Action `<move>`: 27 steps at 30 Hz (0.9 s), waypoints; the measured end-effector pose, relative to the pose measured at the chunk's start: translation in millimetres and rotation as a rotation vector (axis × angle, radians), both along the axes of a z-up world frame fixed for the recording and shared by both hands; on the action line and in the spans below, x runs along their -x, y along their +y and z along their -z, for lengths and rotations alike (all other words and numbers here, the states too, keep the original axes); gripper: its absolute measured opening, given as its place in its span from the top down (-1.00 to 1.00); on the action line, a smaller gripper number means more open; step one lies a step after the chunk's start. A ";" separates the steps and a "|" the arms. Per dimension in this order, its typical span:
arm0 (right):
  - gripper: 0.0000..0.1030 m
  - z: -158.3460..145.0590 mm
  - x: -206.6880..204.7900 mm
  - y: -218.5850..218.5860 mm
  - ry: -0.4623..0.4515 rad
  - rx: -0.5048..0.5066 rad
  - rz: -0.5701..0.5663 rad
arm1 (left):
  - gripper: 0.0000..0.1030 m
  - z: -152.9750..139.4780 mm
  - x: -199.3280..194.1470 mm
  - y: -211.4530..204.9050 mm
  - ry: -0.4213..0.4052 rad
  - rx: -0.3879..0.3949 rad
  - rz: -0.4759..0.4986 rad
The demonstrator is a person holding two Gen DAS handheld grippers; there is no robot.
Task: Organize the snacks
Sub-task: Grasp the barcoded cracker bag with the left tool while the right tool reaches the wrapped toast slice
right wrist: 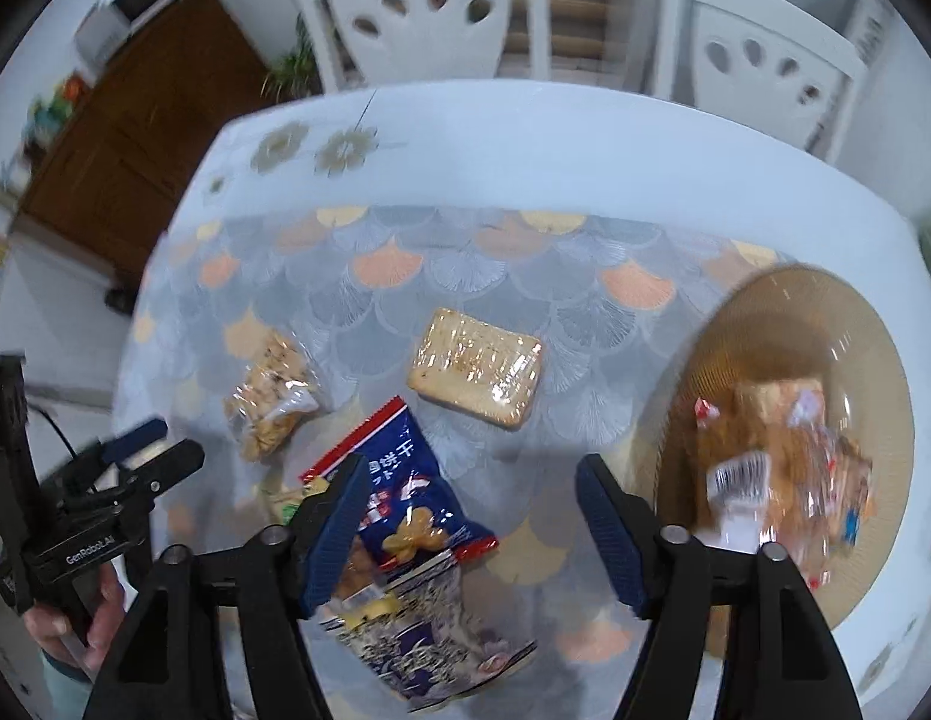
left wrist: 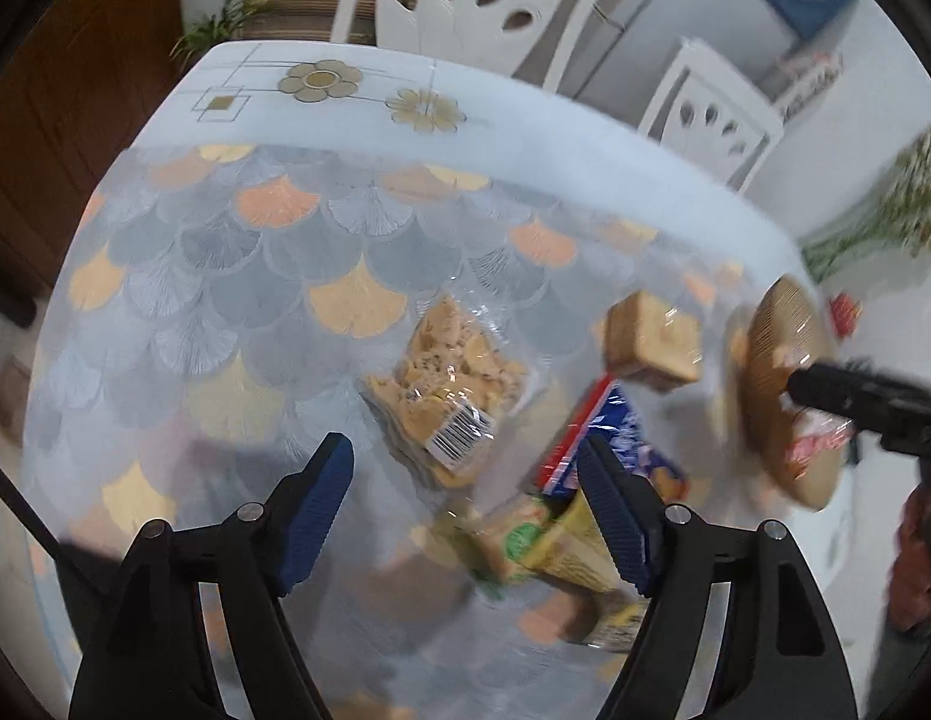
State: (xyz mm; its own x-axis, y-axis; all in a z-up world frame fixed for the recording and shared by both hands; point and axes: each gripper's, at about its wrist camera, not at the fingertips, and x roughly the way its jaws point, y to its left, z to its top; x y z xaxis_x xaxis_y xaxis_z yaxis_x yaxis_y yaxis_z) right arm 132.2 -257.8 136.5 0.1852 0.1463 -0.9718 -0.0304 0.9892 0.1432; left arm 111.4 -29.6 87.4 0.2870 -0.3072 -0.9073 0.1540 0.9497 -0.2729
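Note:
Snack packs lie on a scale-patterned table. A clear bag of crackers (left wrist: 444,381) (right wrist: 267,405) lies ahead of my open, empty left gripper (left wrist: 465,501). A wrapped square biscuit block (left wrist: 654,339) (right wrist: 474,366) lies mid-table. A blue and red snack bag (left wrist: 609,444) (right wrist: 399,492) and a yellow-green pack (left wrist: 543,540) lie near it. My right gripper (right wrist: 471,519) is open and empty above the table, between the blue bag and the woven basket (right wrist: 735,324) (left wrist: 777,324). The basket holds several wrapped snacks (right wrist: 783,456).
A dark blue patterned packet (right wrist: 429,636) lies under the right gripper. Two white chairs (right wrist: 423,12) (right wrist: 759,54) stand behind the table. A wooden cabinet (right wrist: 123,138) is at the left. The left gripper shows at the left in the right wrist view (right wrist: 123,474).

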 end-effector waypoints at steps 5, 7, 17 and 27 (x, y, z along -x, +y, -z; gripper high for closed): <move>-0.56 23.3 -21.4 18.9 0.015 0.123 -0.146 | -0.47 15.2 -13.4 -10.8 0.003 -0.034 0.054; -0.56 32.2 -27.6 25.8 0.010 0.174 -0.222 | -0.47 19.8 -17.4 -11.6 0.011 -0.028 0.066; -0.56 81.5 -47.5 56.1 0.079 0.298 -0.596 | -0.47 48.2 -30.9 -18.5 0.060 -0.052 0.090; -0.57 116.0 -71.7 50.2 0.132 0.284 -0.651 | -0.47 66.9 -35.2 -19.7 0.087 -0.083 0.112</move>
State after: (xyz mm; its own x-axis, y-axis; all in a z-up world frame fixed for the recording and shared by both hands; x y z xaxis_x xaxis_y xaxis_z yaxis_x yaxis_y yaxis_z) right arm 203.8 -207.7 20.5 0.0252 -0.0743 -0.9969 -0.6263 0.7761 -0.0737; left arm 146.6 -49.3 20.5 0.1749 -0.2557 -0.9508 0.2390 0.9478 -0.2109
